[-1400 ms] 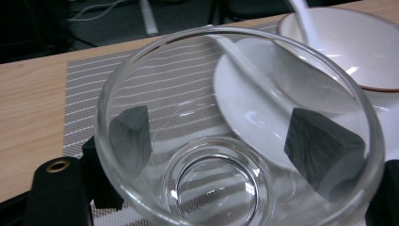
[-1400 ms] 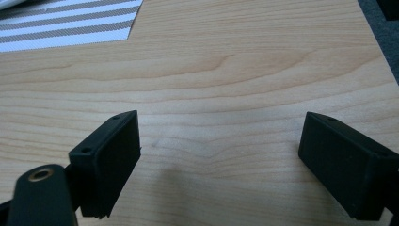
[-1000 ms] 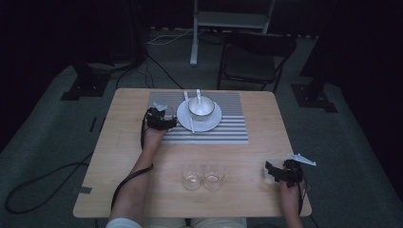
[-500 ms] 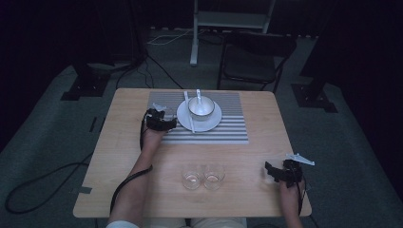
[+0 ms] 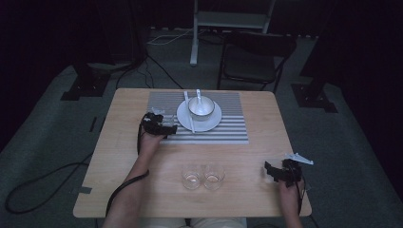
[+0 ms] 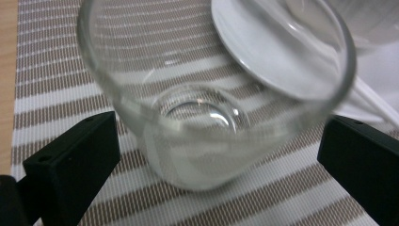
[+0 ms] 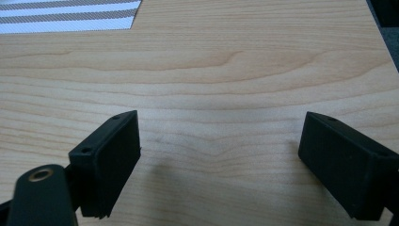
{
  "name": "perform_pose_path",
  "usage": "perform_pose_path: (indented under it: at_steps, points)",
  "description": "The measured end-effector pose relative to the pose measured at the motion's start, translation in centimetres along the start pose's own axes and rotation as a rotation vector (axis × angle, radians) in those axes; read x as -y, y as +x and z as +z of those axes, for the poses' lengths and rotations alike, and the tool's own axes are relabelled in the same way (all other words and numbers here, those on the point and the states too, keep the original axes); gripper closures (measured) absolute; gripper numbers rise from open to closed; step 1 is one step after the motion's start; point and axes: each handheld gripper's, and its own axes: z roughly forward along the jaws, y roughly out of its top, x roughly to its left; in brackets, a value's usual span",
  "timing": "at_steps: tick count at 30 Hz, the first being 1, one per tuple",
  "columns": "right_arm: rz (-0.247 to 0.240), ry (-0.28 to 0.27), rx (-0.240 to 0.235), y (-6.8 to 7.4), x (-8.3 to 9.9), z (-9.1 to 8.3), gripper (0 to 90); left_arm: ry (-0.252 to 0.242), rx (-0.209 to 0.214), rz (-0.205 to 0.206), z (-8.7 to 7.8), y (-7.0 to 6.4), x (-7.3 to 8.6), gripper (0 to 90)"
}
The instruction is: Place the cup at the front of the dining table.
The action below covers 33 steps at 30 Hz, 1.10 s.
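the left gripper (image 5: 167,128) sits at the placemat's (image 5: 223,133) nine o'clock edge, jaws spread apart either side of a clear glass (image 6: 211,103) standing on the stripes, neither jaw clearly touching it, with the white plate (image 5: 211,124) just beyond at the glass's one o'clock. the right gripper (image 5: 272,172) idles with jaws wide apart over bare table (image 7: 226,70) at the table's four o'clock corner, and two more glasses (image 5: 203,176) wait near six o'clock. the glass seems freshly set or about to be taken; closing off-centre could tip it against the plate rim, and thin slick walls may slip.
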Motion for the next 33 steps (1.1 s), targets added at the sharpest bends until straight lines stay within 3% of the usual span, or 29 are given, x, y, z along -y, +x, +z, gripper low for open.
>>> perform_pose_path:
  at_steps: [3, 11, 16, 17, 22, 24, 27, 33]
  points:
    - [-0.006, 0.001, -0.001, 0.0, 0.0, 0.0, 12.8, 0.002, -0.008, 0.044, -0.6, -0.2, 0.4, 0.3]
    - [-0.008, 0.002, -0.003, 0.0, -0.1, 0.1, 12.8, -0.020, 0.005, 0.034, -2.4, 0.5, 1.7, 0.4]
    - [-0.008, 0.001, -0.005, 0.0, -0.1, 0.1, 12.8, -0.073, -0.034, 0.030, -3.6, 0.9, 2.4, 0.4]
    - [-0.002, -0.001, -0.006, 0.0, -0.1, 0.1, 12.8, -0.098, -0.044, 0.047, -4.4, 1.1, 2.9, 0.3]
    - [-0.003, 0.001, -0.004, 0.0, -0.1, 0.1, 12.8, -0.116, -0.049, 0.062, -5.1, 1.2, 3.5, 0.3]
    - [-0.001, 0.000, -0.005, 0.0, -0.1, 0.1, 12.8, -0.125, -0.006, 0.056, -5.9, 1.4, 4.2, 0.4]
    - [-0.005, 0.002, -0.002, 0.0, -0.1, 0.1, 12.8, -0.123, 0.009, 0.078, -6.6, 1.4, 4.7, 0.3]
    - [0.000, -0.001, -0.002, 0.0, -0.1, 0.1, 12.8, -0.152, 0.052, 0.068, -8.1, 1.6, 6.0, 0.3]
